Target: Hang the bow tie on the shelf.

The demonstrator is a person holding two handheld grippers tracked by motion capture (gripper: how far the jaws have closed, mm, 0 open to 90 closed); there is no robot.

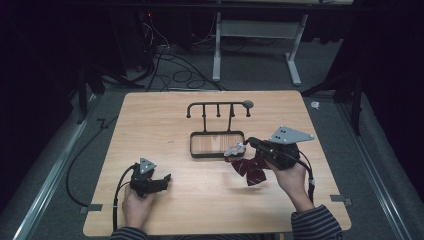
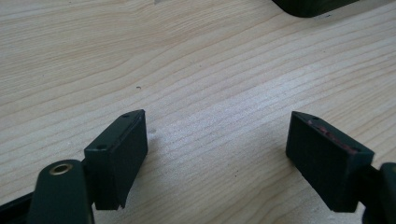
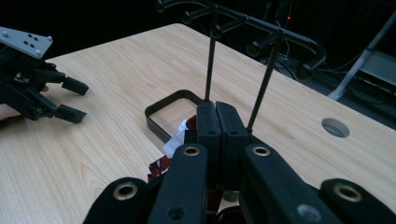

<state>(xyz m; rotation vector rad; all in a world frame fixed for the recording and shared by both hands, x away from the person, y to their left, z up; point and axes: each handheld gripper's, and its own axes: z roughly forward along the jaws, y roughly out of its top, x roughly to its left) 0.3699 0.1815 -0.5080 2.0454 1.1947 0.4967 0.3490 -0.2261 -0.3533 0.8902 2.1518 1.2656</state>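
Note:
A dark red striped bow tie (image 1: pixel 251 171) with a pale strap (image 1: pixel 235 148) hangs just above the table, to the right of the rack's tray. My right gripper (image 1: pixel 249 142) is shut on it near the strap. In the right gripper view its jaws are pressed together (image 3: pixel 217 122), with the red cloth (image 3: pixel 159 166) and white strap (image 3: pixel 176 140) hanging below them. A black hook rack (image 1: pixel 218 106) rises from a shallow black tray (image 1: pixel 192 145) at the table's middle. My left gripper (image 1: pixel 164 181) rests on the table at front left, open (image 2: pixel 217 156) over bare wood.
The rack's two thin posts (image 3: pixel 210 60) and top bar (image 3: pixel 261 23) stand just beyond my right jaws. My left gripper (image 3: pixel 80 101) is off to the left of them. A round hole (image 3: pixel 335 127) sits in the wooden tabletop (image 1: pixel 150 120). Cables and a desk frame (image 1: pixel 255 45) lie beyond it.

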